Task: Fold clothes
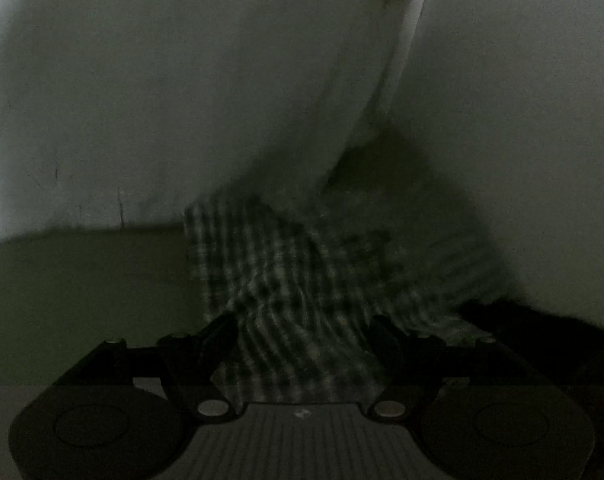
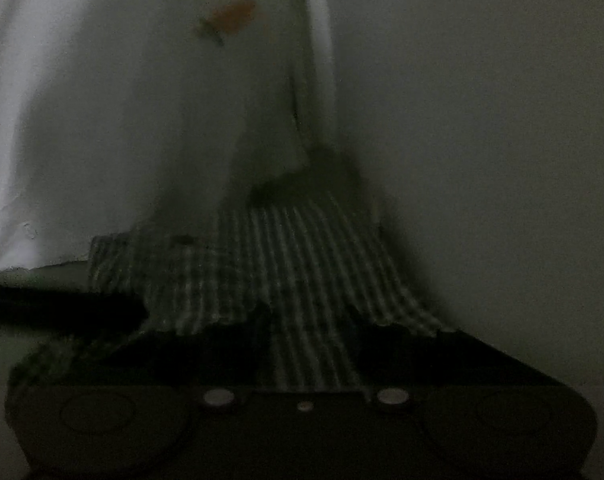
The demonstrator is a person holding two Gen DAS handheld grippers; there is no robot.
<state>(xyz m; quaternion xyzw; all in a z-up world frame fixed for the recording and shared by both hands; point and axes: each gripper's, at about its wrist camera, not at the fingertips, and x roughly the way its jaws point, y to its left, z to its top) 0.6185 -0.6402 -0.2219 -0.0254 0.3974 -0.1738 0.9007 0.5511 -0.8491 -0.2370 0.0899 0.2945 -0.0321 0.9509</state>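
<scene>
Nearest to me, the left tool (image 1: 302, 344) has its two fingers spread wide, with a fold of the checked cloth (image 1: 302, 280) draped loosely between them; I see no pad pressing on it, so I read that tool as released. On the right tool (image 2: 313, 344) the picture is too dark to see the fingertips. A strip of the same checked cloth (image 2: 286, 272) runs down between its jaws, but I cannot tell whether it is clamped or only lying there.

Past the tools, the garment sits bunched on a pale surface, likely a bed sheet (image 1: 142, 100), with its far end pushed up against what looks like a corner of light walls. From the right wrist view its stripes run away from me, and the long axis seems to point the same way, narrowing toward the far end. The left view shows it more rumpled and twisted.

As to progress, I judge the fold unfinished: the cloth is heaped and creased, with no flat, squared layers visible. Smoothing and the remaining folds look still to do.
</scene>
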